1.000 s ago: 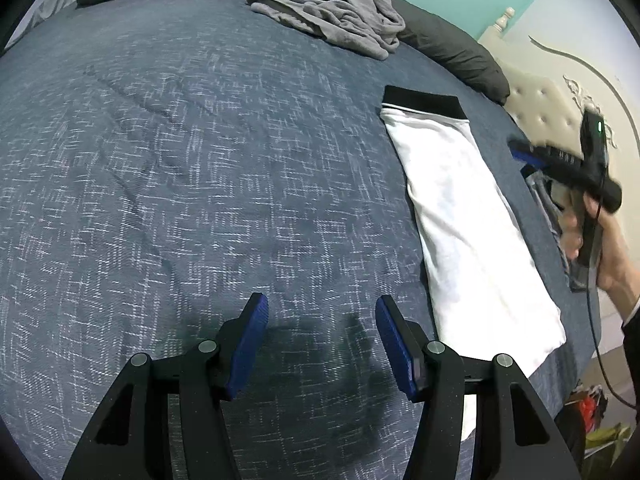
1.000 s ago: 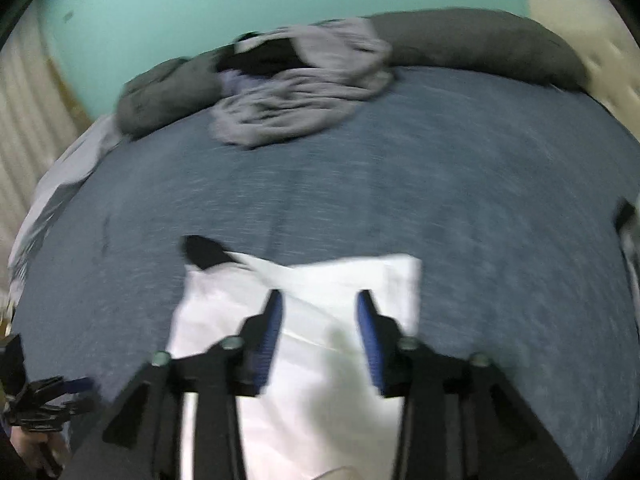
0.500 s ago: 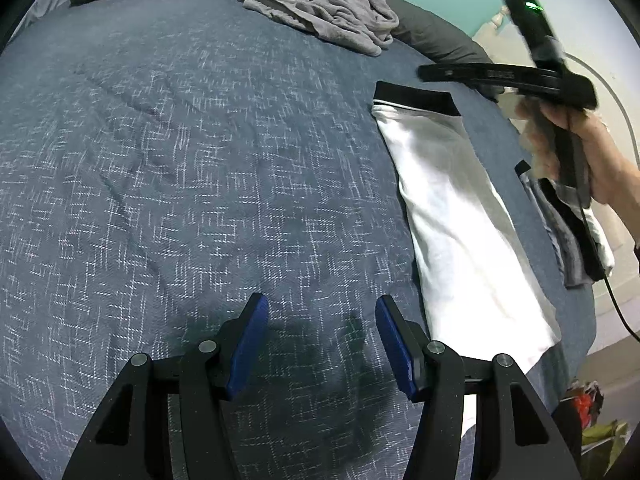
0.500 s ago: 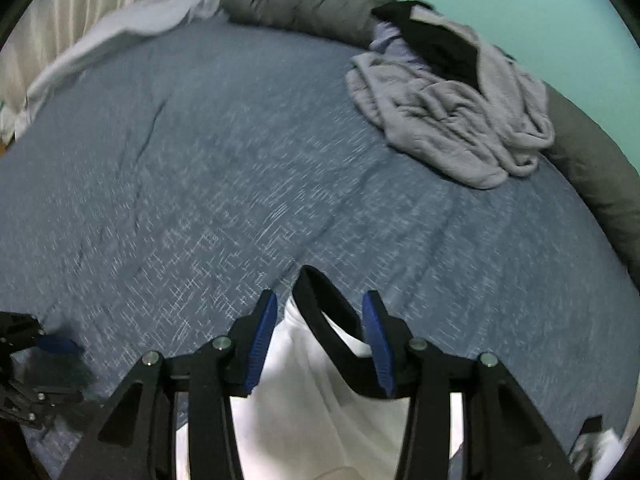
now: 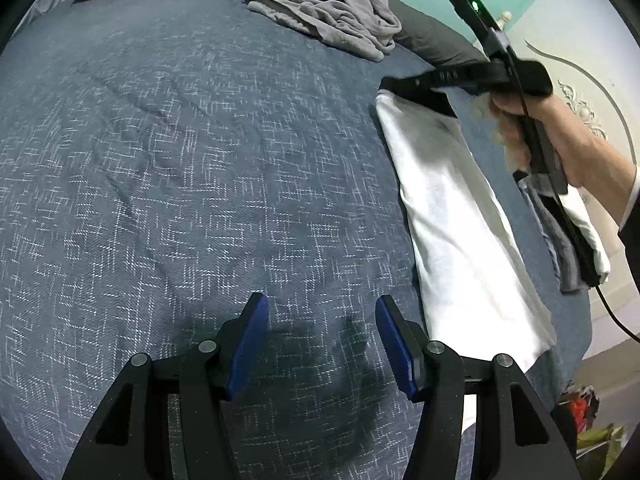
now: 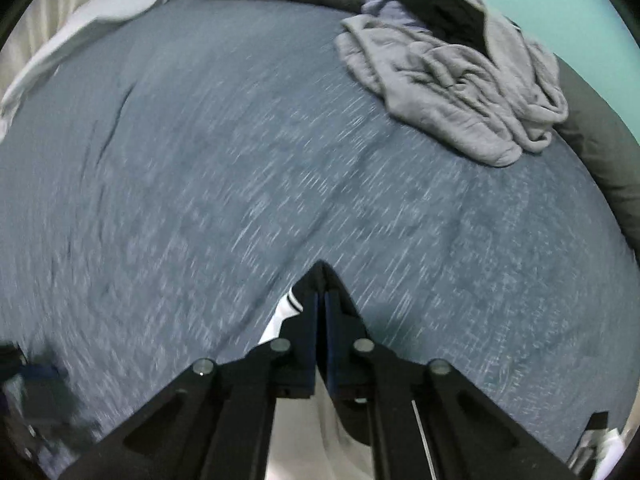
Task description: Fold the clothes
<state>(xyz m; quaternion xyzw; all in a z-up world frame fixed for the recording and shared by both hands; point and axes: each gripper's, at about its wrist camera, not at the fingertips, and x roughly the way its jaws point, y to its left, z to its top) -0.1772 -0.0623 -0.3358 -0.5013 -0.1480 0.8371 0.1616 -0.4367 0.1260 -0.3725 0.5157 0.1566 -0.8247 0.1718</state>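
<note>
The bed (image 5: 168, 168) fills both frames, serving as the folding surface. At right in the left wrist frame lies the white garment (image 5: 460, 220), lengthwise-folded; its black waistband (image 5: 436, 101) is pinched by the closed right tongs (image 6: 321, 312), presumably to fold it over. The left tongs (image 5: 320, 340), lower centre, hover spread and empty.

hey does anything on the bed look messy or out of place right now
Yes. A crumpled grey garment lies bunched with dark clothing near the pillows, unfolded, while the white garment is laid out in a neat strip. The right gripper is shut on its black waistband end; the left gripper is open over bare bedspread.
</note>
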